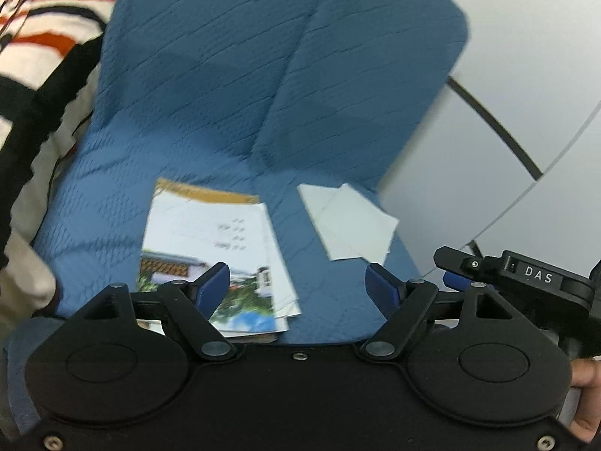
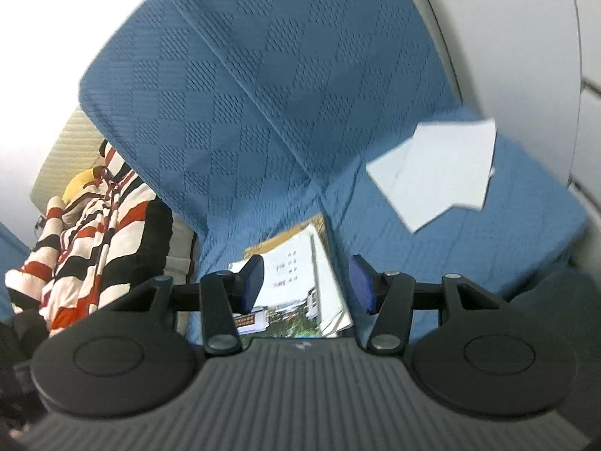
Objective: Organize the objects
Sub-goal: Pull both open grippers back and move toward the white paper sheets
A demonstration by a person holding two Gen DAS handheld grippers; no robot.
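A stack of booklets (image 1: 214,255) with a white cover and a photo of buildings lies on the blue seat cushion (image 1: 338,308). To its right on the same cushion lie white folded papers (image 1: 349,221). My left gripper (image 1: 298,282) hangs open above the seat with nothing between its blue pads; its left pad overlaps the booklets in the picture. In the right wrist view my right gripper (image 2: 306,283) is open too, above the booklets (image 2: 296,285), not touching them. The white papers (image 2: 439,173) lie further back right on the seat (image 2: 488,244).
The blue quilted seat back (image 1: 225,75) rises behind the cushion. A red, black and white striped garment (image 2: 94,233) lies on the neighbouring seat to the left. A pale wall panel (image 1: 507,94) bounds the right. A black housing marked DAS (image 1: 537,276) juts in at the right edge.
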